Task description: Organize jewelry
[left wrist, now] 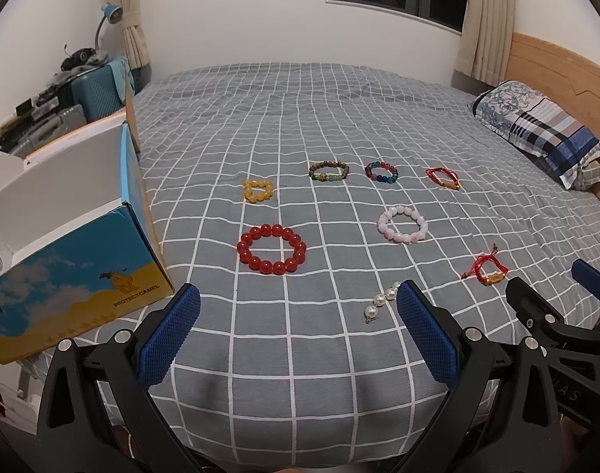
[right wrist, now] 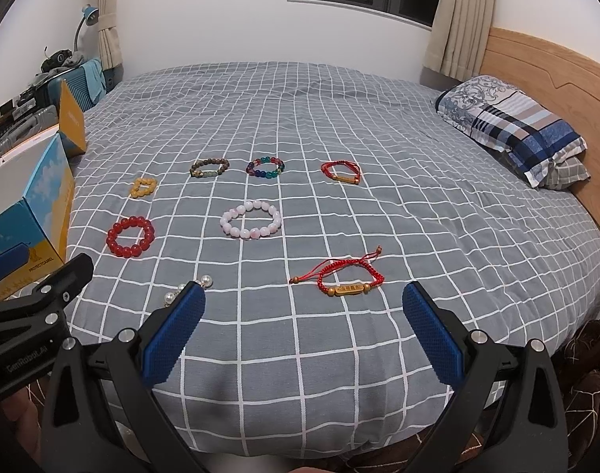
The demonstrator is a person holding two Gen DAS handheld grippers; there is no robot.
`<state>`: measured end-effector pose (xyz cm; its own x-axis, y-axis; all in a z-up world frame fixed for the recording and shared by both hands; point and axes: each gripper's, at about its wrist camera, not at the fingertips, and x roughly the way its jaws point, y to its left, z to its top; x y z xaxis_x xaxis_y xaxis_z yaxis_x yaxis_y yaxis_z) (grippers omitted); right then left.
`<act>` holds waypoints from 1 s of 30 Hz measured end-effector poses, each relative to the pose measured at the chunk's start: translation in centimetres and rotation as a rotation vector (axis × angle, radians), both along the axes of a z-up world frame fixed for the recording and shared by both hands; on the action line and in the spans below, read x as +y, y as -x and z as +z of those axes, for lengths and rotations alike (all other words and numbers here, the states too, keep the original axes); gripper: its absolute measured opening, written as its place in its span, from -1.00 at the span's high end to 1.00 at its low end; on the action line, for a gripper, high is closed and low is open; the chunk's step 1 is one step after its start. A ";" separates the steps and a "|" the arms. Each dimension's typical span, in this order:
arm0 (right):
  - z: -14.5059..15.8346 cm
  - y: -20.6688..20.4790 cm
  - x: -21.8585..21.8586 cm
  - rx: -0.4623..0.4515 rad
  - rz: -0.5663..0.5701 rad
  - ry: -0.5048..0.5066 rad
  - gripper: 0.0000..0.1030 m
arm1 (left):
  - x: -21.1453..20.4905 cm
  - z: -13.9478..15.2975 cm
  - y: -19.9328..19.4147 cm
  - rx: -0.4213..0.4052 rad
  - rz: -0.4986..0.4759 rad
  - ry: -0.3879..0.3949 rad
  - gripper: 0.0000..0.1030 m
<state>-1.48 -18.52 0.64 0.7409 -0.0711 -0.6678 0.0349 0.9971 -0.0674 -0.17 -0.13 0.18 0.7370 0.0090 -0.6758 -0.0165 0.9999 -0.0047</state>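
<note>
Several bracelets lie on the grey checked bedspread (left wrist: 300, 354). A red bead bracelet (left wrist: 272, 249) (right wrist: 131, 236), a yellow one (left wrist: 258, 190) (right wrist: 142, 187), a brown one (left wrist: 328, 171) (right wrist: 209, 168), a multicolour one (left wrist: 381, 172) (right wrist: 266, 167), a pink one (left wrist: 403, 224) (right wrist: 251, 219), a far red cord bracelet (left wrist: 443, 177) (right wrist: 341, 172), a near red cord bracelet (left wrist: 486, 270) (right wrist: 344, 278) and a pearl strand (left wrist: 381, 300) (right wrist: 189, 287). My left gripper (left wrist: 298, 327) is open and empty above the bed's near edge. My right gripper (right wrist: 304, 327) is open and empty, just short of the near cord bracelet.
An open blue and yellow box (left wrist: 63, 236) (right wrist: 32, 213) stands at the left bed edge. A pillow (left wrist: 544, 130) (right wrist: 513, 126) lies at the wooden headboard (right wrist: 556, 63) on the right. Suitcases and clutter (left wrist: 63, 94) stand beyond the box.
</note>
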 end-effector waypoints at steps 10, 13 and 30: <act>0.1 0.0 -0.2 -0.002 -0.003 -0.001 -0.87 | 0.2 -0.1 0.0 -0.001 0.002 0.000 -0.89; 0.1 0.0 -0.2 -0.003 -0.003 -0.001 -0.87 | 0.1 -0.1 0.1 0.002 0.002 -0.002 -0.89; 0.1 0.0 -0.2 -0.003 -0.002 0.000 -0.87 | 0.1 -0.1 0.1 0.002 0.001 -0.001 -0.89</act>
<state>-1.51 -18.74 0.70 0.7426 -0.0730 -0.6658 0.0374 0.9970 -0.0676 -0.28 -0.05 0.13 0.7358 0.0105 -0.6771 -0.0175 0.9998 -0.0036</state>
